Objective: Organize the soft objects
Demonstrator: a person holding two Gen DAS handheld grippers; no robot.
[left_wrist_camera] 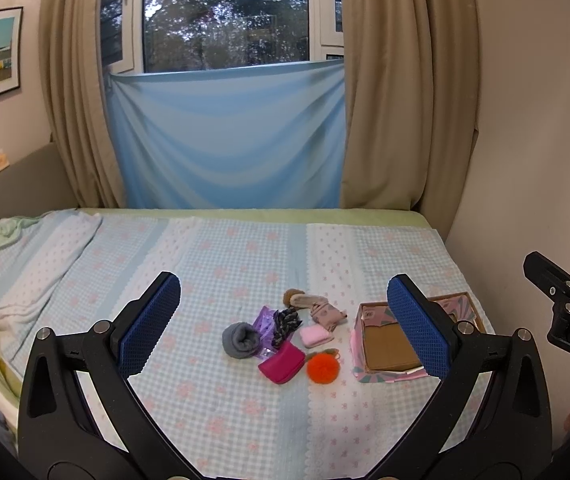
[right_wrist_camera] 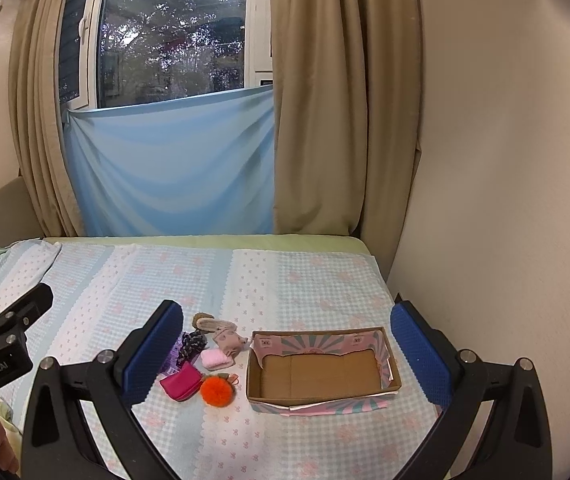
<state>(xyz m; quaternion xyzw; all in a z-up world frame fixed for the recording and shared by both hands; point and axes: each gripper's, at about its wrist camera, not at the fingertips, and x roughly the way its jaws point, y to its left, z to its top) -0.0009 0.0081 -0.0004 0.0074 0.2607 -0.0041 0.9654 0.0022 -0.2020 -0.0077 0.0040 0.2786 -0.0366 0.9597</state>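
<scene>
A pile of soft things lies on the bed: a grey rolled sock, a purple pouch, a dark scrunchie, a beige sock, a pink pad, a magenta purse and an orange pompom. An empty cardboard box stands right of the pile. My left gripper is open and empty, held above the pile. My right gripper is open and empty, above the box's left side.
The bed carries a checked blue-and-pink cover. A bunched blanket lies at its left. A wall runs along the bed's right edge. Curtains and a blue cloth hang behind the bed.
</scene>
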